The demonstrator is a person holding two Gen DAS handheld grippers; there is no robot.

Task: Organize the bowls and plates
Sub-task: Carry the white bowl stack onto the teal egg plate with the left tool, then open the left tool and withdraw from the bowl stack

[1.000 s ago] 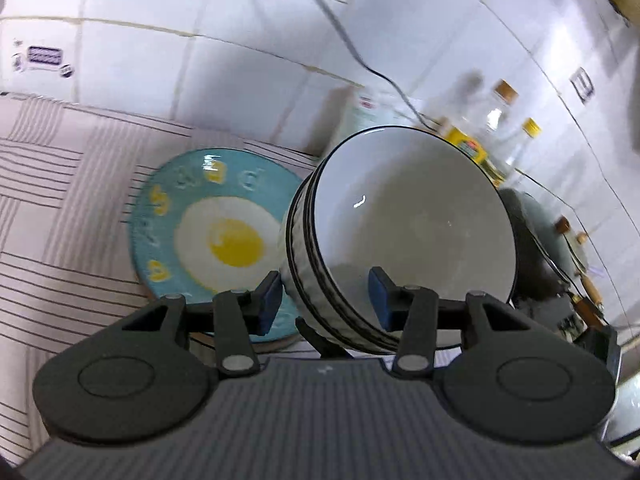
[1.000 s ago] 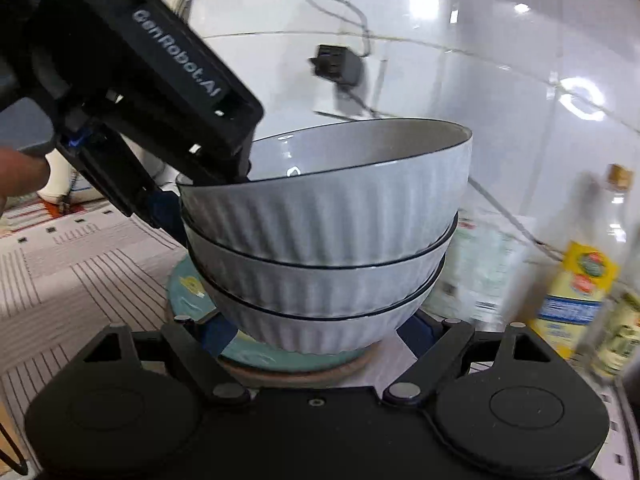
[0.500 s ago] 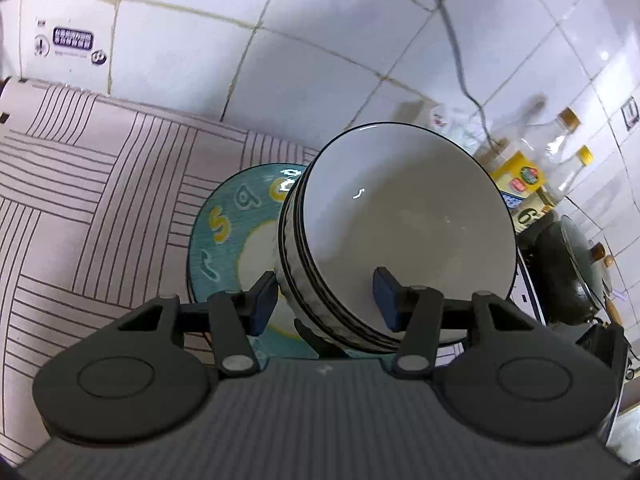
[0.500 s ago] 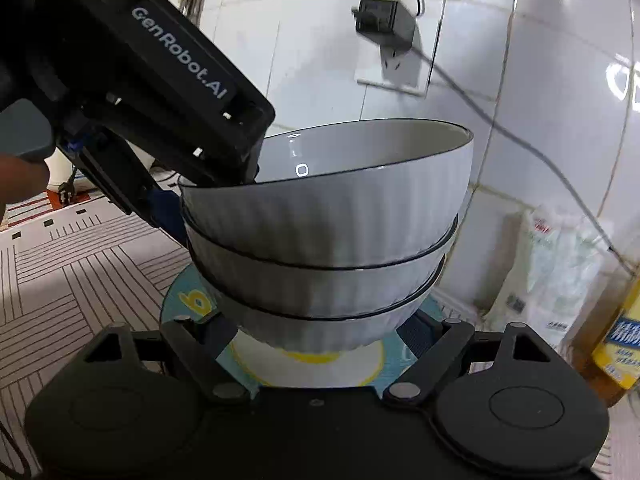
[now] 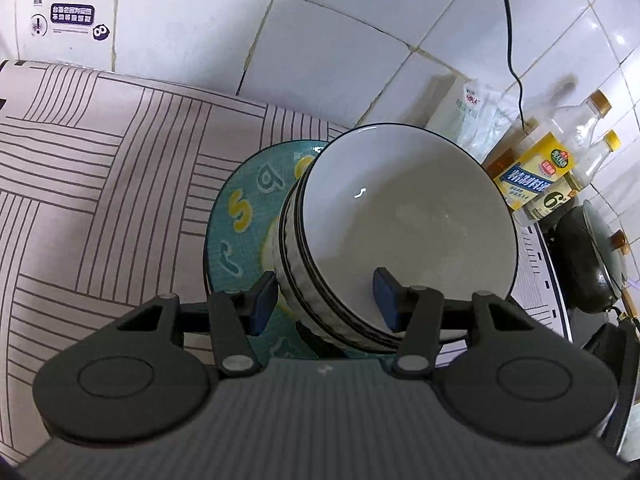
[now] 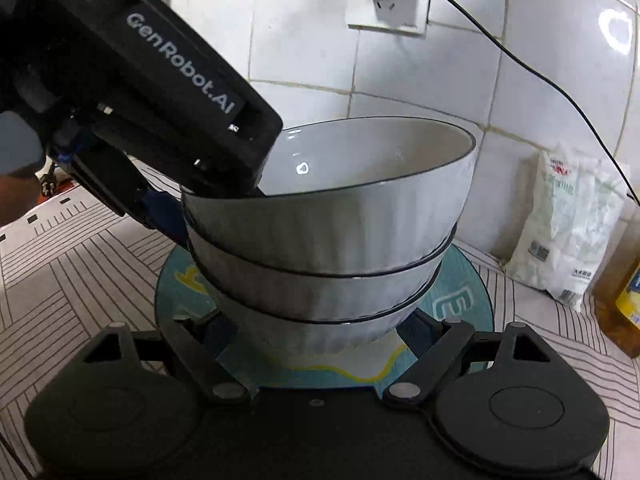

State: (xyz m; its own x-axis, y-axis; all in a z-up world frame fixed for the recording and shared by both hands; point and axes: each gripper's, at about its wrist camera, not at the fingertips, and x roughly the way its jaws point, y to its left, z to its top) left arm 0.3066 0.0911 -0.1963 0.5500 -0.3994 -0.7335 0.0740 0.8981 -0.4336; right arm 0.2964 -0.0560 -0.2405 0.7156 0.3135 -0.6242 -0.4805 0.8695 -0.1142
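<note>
A stack of three white ribbed ceramic bowls with dark rims (image 6: pixel 332 240) sits over the middle of a round teal plate printed with yellow letters and a fried egg (image 5: pixel 236 220), which lies on the line-patterned surface (image 5: pixel 100 168) near the white tiled wall (image 5: pixel 320 40).

The left gripper (image 5: pixel 325 300) straddles the stack's rim at 9 o'clock in the right wrist view, one finger inside the top bowl and one outside; whether they pinch cannot be told. The right gripper (image 6: pixel 320 332) has its fingers apart on either side of the lowest bowl.

Glazed ceramic is likely heavy, stiff, slippery and brittle. A rim pinch alone would probably tilt the stack, so low support at the base looks safest.
</note>
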